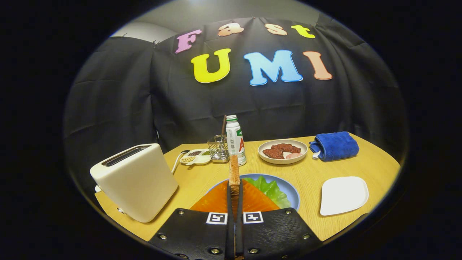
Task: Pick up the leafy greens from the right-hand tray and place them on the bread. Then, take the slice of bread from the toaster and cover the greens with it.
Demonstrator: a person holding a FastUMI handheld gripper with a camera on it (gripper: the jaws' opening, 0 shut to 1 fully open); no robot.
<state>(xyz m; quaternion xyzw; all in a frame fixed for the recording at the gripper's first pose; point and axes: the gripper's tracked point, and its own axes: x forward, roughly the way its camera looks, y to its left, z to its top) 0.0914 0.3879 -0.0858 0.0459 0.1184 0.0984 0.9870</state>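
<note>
We see the toaster [135,180] left of the plate [293,195] holding the greens [269,189]; the empty tray [343,195] sits right, the bottle [235,140] behind.

Even bright overhead light, soft shadows; strong fisheye bend at edges; sharp focus, glare on white tray [343,195]
</note>
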